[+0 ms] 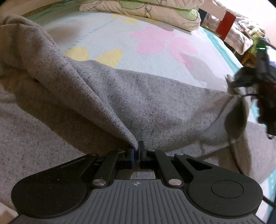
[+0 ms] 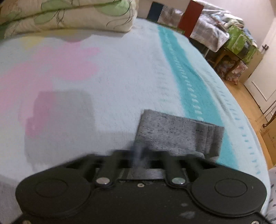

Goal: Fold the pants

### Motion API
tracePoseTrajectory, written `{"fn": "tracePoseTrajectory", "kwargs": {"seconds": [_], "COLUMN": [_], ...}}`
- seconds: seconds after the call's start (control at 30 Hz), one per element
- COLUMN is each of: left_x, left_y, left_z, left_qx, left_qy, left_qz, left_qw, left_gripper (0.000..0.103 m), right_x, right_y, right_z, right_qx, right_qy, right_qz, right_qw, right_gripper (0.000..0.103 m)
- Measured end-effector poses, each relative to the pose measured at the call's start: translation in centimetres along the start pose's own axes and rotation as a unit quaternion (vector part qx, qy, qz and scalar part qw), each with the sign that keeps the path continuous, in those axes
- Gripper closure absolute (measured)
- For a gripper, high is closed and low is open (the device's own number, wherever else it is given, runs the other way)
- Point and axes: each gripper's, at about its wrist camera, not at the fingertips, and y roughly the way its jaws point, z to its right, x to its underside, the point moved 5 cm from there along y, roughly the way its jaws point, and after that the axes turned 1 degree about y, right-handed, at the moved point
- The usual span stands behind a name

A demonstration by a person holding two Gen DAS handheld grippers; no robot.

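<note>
Grey speckled pants point(image 1: 120, 96) lie spread over the bed, lifted into a taut fold. My left gripper point(image 1: 137, 151) is shut on a pinched edge of the pants, which rises away to the upper left. My right gripper point(image 2: 138, 155) is shut on another end of the pants point(image 2: 177, 132), a ribbed cuff or waistband that sticks out past the jaws above the blanket. The right gripper also shows blurred at the right edge of the left wrist view point(image 1: 245, 81), holding the pants' far corner up.
The bed has a pale blue blanket point(image 2: 120, 77) with pink and yellow flowers and a teal stripe point(image 2: 189, 82). A folded floral quilt point(image 2: 69, 15) lies at the head. The bed's right edge drops to a wooden floor point(image 2: 255, 106) with cluttered furniture beyond.
</note>
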Motion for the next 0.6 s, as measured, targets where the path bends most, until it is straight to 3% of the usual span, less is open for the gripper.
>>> {"fn": "tracePoseTrajectory", "kwargs": {"seconds": [0.17, 0.3, 0.43, 0.53, 0.6], "left_x": [-1.1, -0.7, 1.9, 3.7, 4.0], "left_y": [-2.3, -5.3, -5.5, -4.5, -4.2], "left_z": [0.3, 1.0, 1.5, 1.6, 1.8], "left_qx": [-0.002, -0.002, 0.0, -0.011, -0.016], "left_qy": [0.003, 0.021, 0.028, 0.036, 0.039], "left_qz": [0.039, 0.071, 0.051, 0.026, 0.021], "left_qw": [0.9992, 0.9972, 0.9983, 0.999, 0.9989], "left_gripper": [0.1, 0.1, 0.099, 0.099, 0.099], "right_x": [-0.4, 3.2, 10.4, 15.0, 16.8], "right_y": [-7.8, -13.6, -13.4, -11.0, -10.3], "right_z": [5.3, 11.6, 15.0, 15.2, 14.8], "right_qx": [-0.019, -0.003, 0.023, 0.01, 0.011], "right_qy": [0.042, 0.081, 0.078, 0.09, 0.092], "right_qz": [0.083, 0.113, 0.044, -0.025, -0.04], "right_qw": [0.995, 0.99, 0.996, 0.996, 0.995], "right_gripper": [0.101, 0.101, 0.101, 0.101, 0.101]}}
